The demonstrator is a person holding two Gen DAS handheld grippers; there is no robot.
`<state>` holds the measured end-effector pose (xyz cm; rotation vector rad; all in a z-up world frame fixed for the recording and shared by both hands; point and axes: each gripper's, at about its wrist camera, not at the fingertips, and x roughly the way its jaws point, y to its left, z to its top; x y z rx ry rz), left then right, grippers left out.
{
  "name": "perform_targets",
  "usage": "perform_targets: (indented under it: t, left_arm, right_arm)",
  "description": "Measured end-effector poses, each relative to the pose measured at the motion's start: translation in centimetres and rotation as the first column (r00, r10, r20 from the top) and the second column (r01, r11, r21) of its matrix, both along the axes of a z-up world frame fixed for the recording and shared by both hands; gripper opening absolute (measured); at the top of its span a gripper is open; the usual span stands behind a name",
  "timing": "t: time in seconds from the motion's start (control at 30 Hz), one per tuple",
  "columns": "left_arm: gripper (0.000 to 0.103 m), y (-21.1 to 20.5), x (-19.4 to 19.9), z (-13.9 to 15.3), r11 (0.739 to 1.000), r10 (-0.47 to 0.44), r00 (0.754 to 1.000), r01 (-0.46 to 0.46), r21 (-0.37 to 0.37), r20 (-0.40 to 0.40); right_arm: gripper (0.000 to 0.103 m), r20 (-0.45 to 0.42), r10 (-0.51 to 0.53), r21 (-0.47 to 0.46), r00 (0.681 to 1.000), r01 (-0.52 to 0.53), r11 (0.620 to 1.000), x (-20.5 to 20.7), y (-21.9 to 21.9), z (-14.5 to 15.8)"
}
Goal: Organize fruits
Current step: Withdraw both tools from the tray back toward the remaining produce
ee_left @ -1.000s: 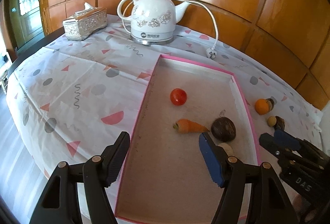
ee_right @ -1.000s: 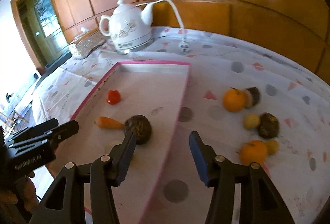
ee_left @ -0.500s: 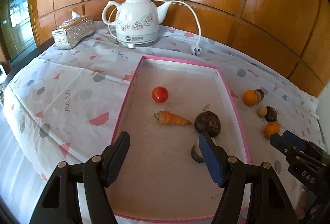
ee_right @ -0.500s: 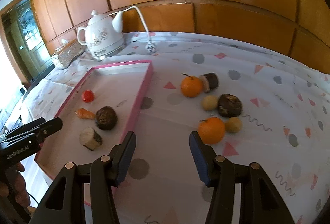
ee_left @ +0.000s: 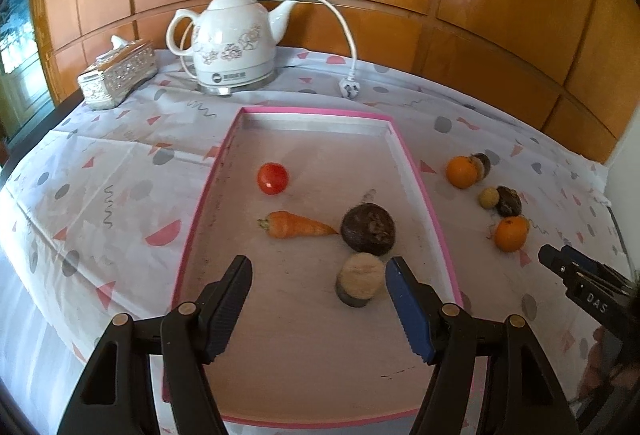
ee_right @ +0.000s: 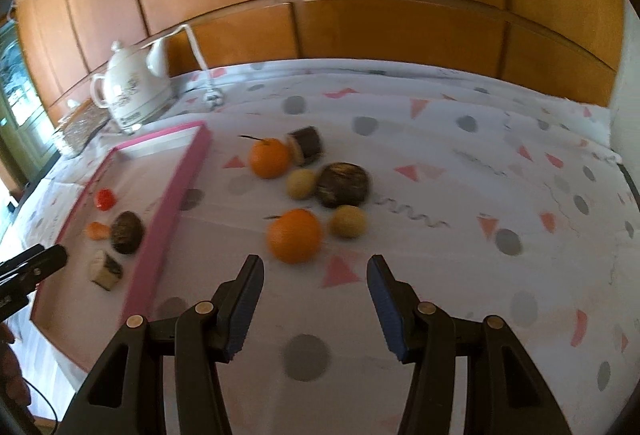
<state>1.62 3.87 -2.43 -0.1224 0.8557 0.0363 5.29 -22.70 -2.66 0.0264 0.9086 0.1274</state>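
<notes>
A pink-rimmed tray [ee_left: 412, 159] holds a red tomato [ee_left: 273, 178], a carrot [ee_left: 296, 229], a dark round fruit [ee_left: 368, 229] and a cut pale piece [ee_left: 359, 279]. My left gripper [ee_left: 318, 309] is open and empty above the tray's near end. On the cloth right of the tray lie two oranges [ee_right: 295, 241] [ee_right: 269, 158], two small yellow fruits [ee_right: 348, 222], a dark fruit [ee_right: 342, 184] and a cut piece [ee_right: 307, 144]. My right gripper [ee_right: 315, 305] is open and empty, just short of the near orange.
A white electric kettle [ee_left: 234, 41] with a loose cord and plug [ee_left: 349, 87] stands behind the tray. A silver tissue box [ee_left: 118, 73] sits at the back left. Wooden wall panels close the back. The patterned tablecloth [ee_right: 500, 235] runs to the right.
Both grippers have pulled back. The right gripper has swung right, from over the tray edge to the loose fruit on the cloth. Both stay open.
</notes>
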Motion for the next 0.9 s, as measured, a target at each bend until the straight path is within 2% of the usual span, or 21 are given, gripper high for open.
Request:
perform_targets:
  t: [0.23,0.4,0.9]
  left_arm:
    - [0.070,-1.5,0.2,-0.2,0.998,-0.062,0.998,0.061,-0.009,-0.009]
    - [0.070,-3.5,0.4,0.1,0.991,-0.134,0.991,0.134,-0.011,-0.002]
    - [0.063,-11.1,3.5,0.1,0.938,-0.342,0.940,0.340,-0.063,-0.019]
  right_arm:
    - [0.054,-0.033,-0.095,-0.024,0.995,0.094,0.995,-0.1,-3.4,-1.4]
    - [0.055,-0.045,-0.126,-0.038,0.991,0.125,0.991,-0.3,-4.6,-2.1]
    - [0.054,-0.039,-0.149,-0.076,0.988,0.146,0.986,-0.3,-6.0,-2.7]
